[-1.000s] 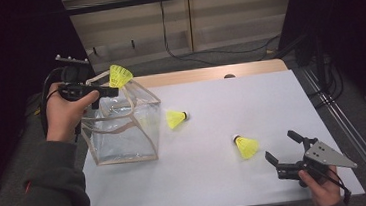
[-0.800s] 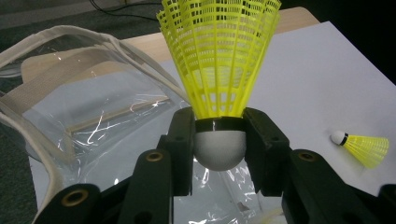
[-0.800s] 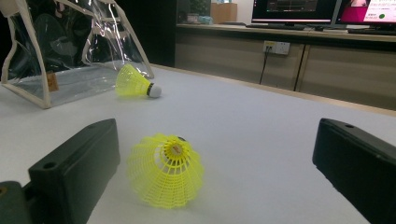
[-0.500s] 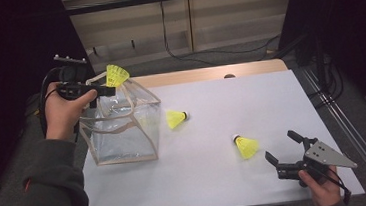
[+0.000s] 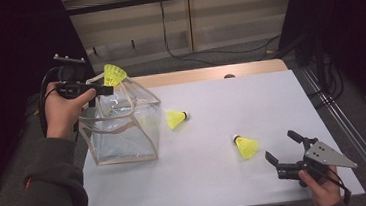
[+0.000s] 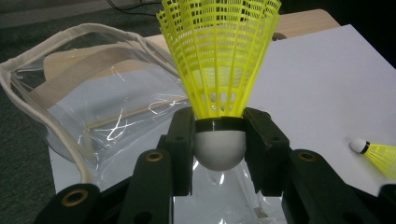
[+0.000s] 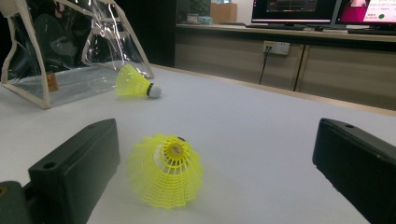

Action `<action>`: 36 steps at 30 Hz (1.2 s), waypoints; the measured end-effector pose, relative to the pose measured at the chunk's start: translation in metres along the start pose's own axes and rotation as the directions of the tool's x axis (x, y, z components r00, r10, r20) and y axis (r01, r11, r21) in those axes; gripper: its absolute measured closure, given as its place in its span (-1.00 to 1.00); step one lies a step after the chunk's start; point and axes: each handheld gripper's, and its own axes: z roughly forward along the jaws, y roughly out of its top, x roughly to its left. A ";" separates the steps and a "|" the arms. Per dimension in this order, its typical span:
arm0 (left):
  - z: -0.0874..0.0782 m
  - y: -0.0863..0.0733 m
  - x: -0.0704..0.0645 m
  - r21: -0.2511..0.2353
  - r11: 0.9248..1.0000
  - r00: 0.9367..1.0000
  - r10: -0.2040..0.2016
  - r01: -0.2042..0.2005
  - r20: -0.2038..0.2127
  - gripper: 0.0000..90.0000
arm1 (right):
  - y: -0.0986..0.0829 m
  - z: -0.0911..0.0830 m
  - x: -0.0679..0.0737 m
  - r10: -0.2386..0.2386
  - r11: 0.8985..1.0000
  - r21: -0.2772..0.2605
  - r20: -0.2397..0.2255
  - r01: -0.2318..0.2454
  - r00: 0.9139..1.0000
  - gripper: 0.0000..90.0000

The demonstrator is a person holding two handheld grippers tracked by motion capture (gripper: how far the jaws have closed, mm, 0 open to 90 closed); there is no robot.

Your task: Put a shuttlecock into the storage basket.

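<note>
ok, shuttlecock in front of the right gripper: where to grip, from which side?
Probably by the skirt. The near shuttlecock lies on its side on the table, open skirt toward the right gripper, cork pointing away. Come in low from the person's side, with the open jaws straddling the skirt, and close gently, since the mesh looks springy.

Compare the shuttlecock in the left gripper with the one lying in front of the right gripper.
The held shuttlecock is clamped at its white cork by the left gripper, above the clear bag; the near shuttlecock lies free on the white table, ahead of the open right gripper. The held one stands skirt up; the near one lies on its side. Both have yellow mesh skirts.
</note>
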 end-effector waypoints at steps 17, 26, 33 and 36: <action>0.003 -0.003 0.011 -0.008 1.000 0.999 -0.031 0.030 -0.032 0.44 | 0.000 0.000 0.000 0.001 1.000 -0.001 0.001 -0.001 1.000 -0.98; 0.006 -0.003 0.016 -0.007 0.999 0.998 -0.048 0.048 -0.047 0.44 | 0.000 0.000 0.000 0.000 1.000 0.000 0.002 0.000 1.000 -0.98; 0.008 -0.003 0.017 -0.009 0.998 0.997 -0.060 0.060 -0.055 0.44 | 0.000 0.000 0.000 -0.001 1.000 0.000 0.001 0.001 1.000 -0.98; 0.010 -0.003 0.018 -0.010 0.998 0.996 -0.067 0.067 -0.060 0.44 | 0.000 0.000 0.000 -0.001 1.000 0.000 0.001 0.001 1.000 -0.98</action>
